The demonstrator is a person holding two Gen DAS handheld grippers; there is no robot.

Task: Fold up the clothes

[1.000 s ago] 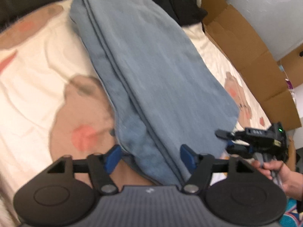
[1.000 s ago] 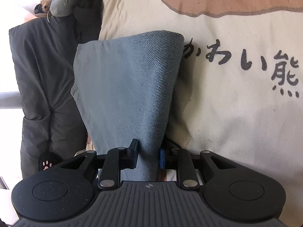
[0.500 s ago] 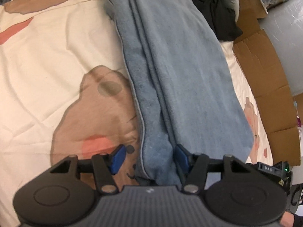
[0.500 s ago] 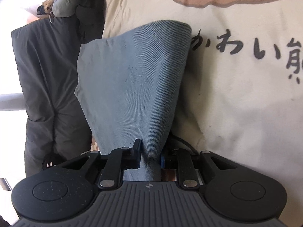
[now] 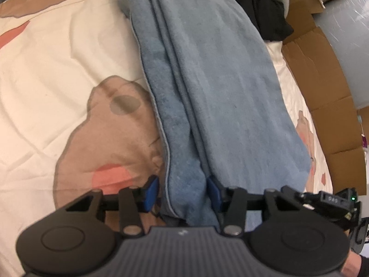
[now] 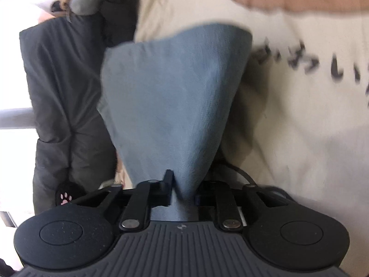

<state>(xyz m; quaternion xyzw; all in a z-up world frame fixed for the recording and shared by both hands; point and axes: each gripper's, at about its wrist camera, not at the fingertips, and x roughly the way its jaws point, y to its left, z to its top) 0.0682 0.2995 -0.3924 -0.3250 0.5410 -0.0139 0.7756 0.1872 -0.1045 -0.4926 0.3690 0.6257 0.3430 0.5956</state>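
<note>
Light blue jeans [image 5: 219,92], folded lengthwise, lie along a cream bear-print bedsheet [image 5: 57,80]. My left gripper [image 5: 182,191] straddles their near end. Its blue pads stand either side of the bunched cloth, and the left pad is still apart from the fabric edge, so it is open. My right gripper [image 6: 184,191] is shut on a corner of the jeans [image 6: 175,92], which fans out from its jaws above the sheet [image 6: 299,138]. That right gripper [image 5: 322,199] also shows at the lower right of the left wrist view, held by a hand [image 5: 352,267].
Flattened cardboard [image 5: 322,80] stands along the bed's right side. Black clothing [image 5: 260,7] lies beyond the far end of the jeans. A dark grey jacket [image 6: 57,92] lies at the left of the right wrist view. Black lettering [image 6: 311,67] is printed on the sheet.
My left gripper has come in over the near end of the jeans and its fingers have narrowed around the cloth. The right gripper keeps its hold; its view has shifted slightly and is blurred.
</note>
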